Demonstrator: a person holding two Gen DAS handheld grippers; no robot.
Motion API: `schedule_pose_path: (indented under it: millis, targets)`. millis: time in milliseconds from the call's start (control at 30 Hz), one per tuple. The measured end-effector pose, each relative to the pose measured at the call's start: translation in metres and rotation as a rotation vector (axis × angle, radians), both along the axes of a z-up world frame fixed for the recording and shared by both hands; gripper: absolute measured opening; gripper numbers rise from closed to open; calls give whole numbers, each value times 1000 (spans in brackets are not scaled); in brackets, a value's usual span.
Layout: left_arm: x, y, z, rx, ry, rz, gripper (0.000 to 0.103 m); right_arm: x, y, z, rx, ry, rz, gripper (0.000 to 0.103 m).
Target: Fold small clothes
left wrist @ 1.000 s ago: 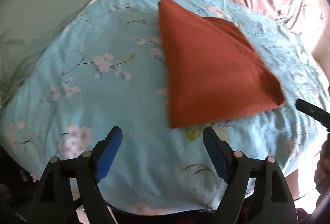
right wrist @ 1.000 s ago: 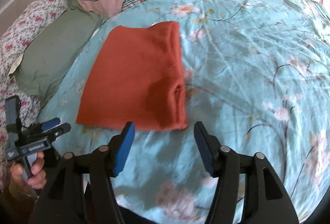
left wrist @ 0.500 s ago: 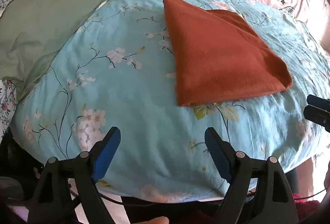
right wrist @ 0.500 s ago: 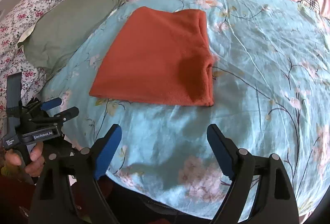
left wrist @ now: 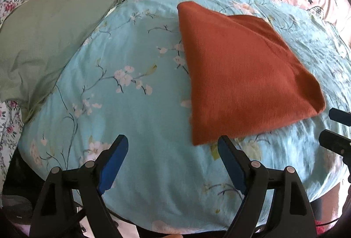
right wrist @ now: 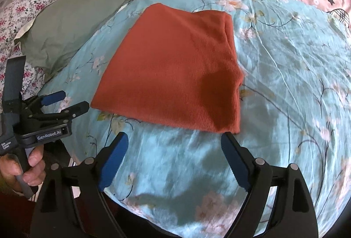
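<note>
The rust cloth (right wrist: 175,67) lies folded; both grippers' jaws are spread and empty, so another fold or release seems next.

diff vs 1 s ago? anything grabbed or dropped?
Nothing grabbed or dropped. Both grippers pulled back from the cloth and then eased closer again: the left gripper sits near its front corner, the right gripper near its front edge. Both stayed open and empty. The cloth stayed folded, in place on the blue sheet.

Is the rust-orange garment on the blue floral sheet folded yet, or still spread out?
Folded. The rust-orange garment lies as a compact rectangle with doubled layers along its right edge; neither gripper touches it.
</note>
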State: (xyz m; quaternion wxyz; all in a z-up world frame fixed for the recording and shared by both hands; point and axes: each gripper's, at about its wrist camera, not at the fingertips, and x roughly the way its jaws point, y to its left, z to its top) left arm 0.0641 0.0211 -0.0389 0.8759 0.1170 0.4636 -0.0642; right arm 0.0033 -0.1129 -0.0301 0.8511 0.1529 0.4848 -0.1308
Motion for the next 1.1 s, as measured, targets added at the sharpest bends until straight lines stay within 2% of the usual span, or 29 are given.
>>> schedule_pose_path:
  millis: [567, 1100]
  targets:
    - [29, -19, 26, 21, -78, 31, 84, 43, -17, 28, -65, -23, 48, 96]
    - [50, -31, 18, 43, -83, 38, 84, 64, -35, 17, -42, 21, 50, 97]
